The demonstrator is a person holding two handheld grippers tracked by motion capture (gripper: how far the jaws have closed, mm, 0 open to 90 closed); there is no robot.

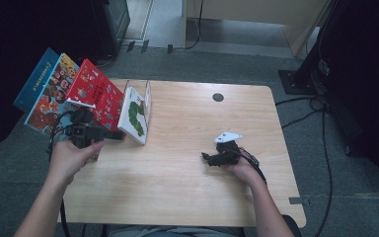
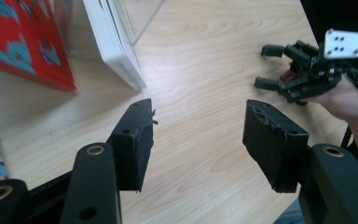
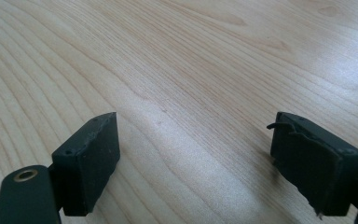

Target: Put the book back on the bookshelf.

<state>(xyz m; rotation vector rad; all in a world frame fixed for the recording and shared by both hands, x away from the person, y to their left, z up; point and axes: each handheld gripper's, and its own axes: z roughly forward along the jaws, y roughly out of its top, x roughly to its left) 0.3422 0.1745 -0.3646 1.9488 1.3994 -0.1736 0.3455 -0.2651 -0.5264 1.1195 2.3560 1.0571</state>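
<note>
Books lean at the table's far left corner (one inside a stand).

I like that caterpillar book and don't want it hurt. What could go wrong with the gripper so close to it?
The caterpillar book only leans in the clear stand, so a bump from the open left gripper might tip or slide it.

The red book and its neighbours hang past the table edge; a nudge could send them to the floor.

The left gripper's cable trails near those books and might snag one.
</note>
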